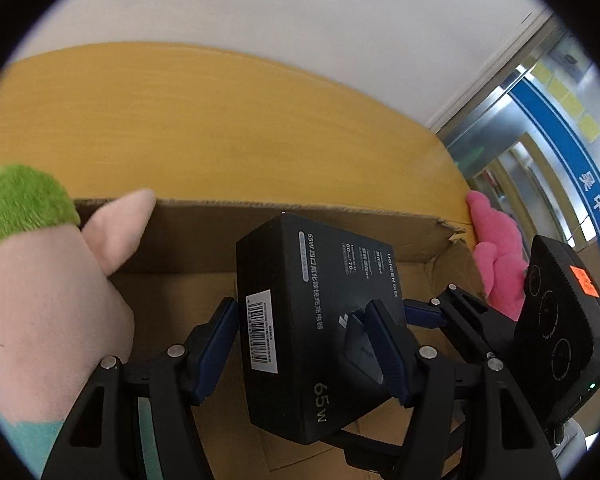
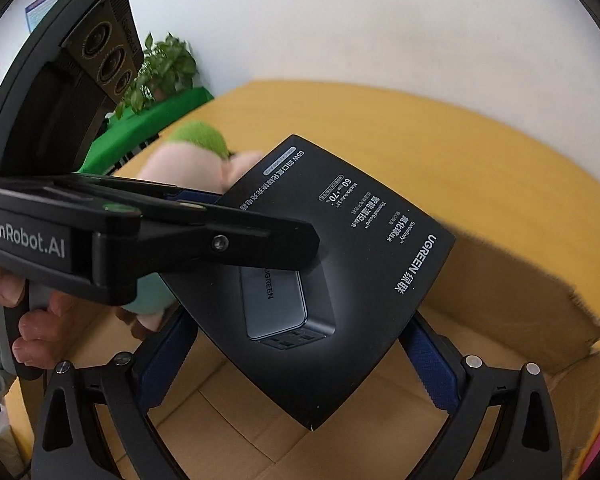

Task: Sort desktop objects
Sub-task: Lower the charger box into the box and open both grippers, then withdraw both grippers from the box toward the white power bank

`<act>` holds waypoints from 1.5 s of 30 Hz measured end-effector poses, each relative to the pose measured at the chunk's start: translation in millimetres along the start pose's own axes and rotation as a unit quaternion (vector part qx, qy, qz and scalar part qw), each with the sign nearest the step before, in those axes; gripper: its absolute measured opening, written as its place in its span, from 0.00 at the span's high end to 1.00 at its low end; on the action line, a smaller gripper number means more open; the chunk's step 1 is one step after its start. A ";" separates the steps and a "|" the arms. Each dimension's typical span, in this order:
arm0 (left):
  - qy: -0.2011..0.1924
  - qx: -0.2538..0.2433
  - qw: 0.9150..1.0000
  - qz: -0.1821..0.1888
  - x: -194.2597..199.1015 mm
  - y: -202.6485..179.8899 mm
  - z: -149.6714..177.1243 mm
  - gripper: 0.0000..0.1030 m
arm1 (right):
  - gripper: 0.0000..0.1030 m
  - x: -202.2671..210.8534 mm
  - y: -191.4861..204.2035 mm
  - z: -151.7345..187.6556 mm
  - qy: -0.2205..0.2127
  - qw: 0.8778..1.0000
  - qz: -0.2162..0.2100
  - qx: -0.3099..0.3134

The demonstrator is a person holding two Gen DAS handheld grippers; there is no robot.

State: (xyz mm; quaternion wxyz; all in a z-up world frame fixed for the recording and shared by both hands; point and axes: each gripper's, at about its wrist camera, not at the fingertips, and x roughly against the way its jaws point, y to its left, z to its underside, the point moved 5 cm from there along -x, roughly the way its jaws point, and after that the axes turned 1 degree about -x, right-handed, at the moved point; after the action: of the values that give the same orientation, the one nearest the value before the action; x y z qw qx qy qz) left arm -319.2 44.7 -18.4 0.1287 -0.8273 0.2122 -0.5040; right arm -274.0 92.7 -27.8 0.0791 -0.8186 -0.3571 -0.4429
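A black charger box (image 1: 312, 320) with white print hangs tilted over an open cardboard carton (image 1: 204, 240). My left gripper (image 1: 300, 324) is shut on it, a blue pad pressing each long side. My right gripper (image 2: 300, 360) grips the same charger box (image 2: 364, 264) across its other sides, its blue pads against the edges. In the right wrist view the left gripper's finger (image 2: 260, 240) lies across the box's face. The carton's brown floor (image 2: 240, 412) shows below the box.
A plush toy (image 1: 40, 280), pale pink with a green cap, leans at the carton's left side. A bright pink plush (image 1: 496, 256) sits beyond its torn right corner. The carton stands on a yellow table (image 1: 220, 120). A hand (image 2: 32, 328) holds the left gripper's handle.
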 end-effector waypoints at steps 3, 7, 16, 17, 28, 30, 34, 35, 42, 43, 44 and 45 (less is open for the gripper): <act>0.023 -0.001 0.999 -0.029 -13.9 0.6 4.2 0.37 | 0.02 -20.0 -1.8 13.1 0.039 0.999 0.009 0.004; 0.030 0.018 0.999 -0.029 -15.4 5.6 5.3 0.36 | 0.01 -24.2 -2.9 18.6 0.052 0.998 0.025 -0.004; -0.079 -0.048 0.993 -0.075 86.9 -18.4 4.5 0.37 | 0.01 51.1 14.8 31.9 0.036 0.996 0.080 0.012; -0.109 -0.069 0.988 -0.080 113.5 -27.3 9.3 0.37 | 0.01 64.8 17.4 35.2 0.028 0.996 0.090 0.009; -0.287 -0.132 0.940 -0.130 280.3 -85.6 125.6 0.23 | 0.00 218.5 84.7 63.8 -0.162 0.968 0.157 -0.106; -0.293 -0.127 0.939 -0.127 283.0 -94.4 148.0 0.23 | 0.00 230.6 105.7 82.8 -0.176 0.962 0.177 -0.113; -0.284 -0.131 0.942 -0.121 274.7 -110.7 186.4 0.23 | 0.00 249.0 136.8 105.1 -0.179 0.958 0.192 -0.116; -0.283 -0.134 0.942 -0.122 272.0 -115.3 193.7 0.23 | 0.00 249.8 142.0 110.1 -0.177 0.958 0.194 -0.115; -0.270 -0.143 0.944 -0.125 262.1 -131.0 223.9 0.23 | 0.00 256.6 171.7 135.8 -0.167 0.960 0.205 -0.096; -0.269 -0.140 0.945 -0.123 262.5 -131.7 226.3 0.23 | 0.00 258.7 173.8 138.1 -0.169 0.960 0.203 -0.096; -0.267 -0.138 0.946 -0.119 262.6 -131.7 226.8 0.23 | 0.00 256.6 174.3 139.7 -0.170 0.959 0.204 -0.097; -0.267 -0.137 0.947 -0.117 262.2 -132.4 230.1 0.23 | 0.00 257.4 174.9 140.9 -0.170 0.959 0.206 -0.097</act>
State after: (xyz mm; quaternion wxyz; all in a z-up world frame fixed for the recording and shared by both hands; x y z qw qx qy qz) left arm 20.0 34.5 136.8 0.0067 -0.9603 0.1391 -0.2419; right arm 25.5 159.8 122.2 0.0270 -0.9413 -0.1445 -0.3039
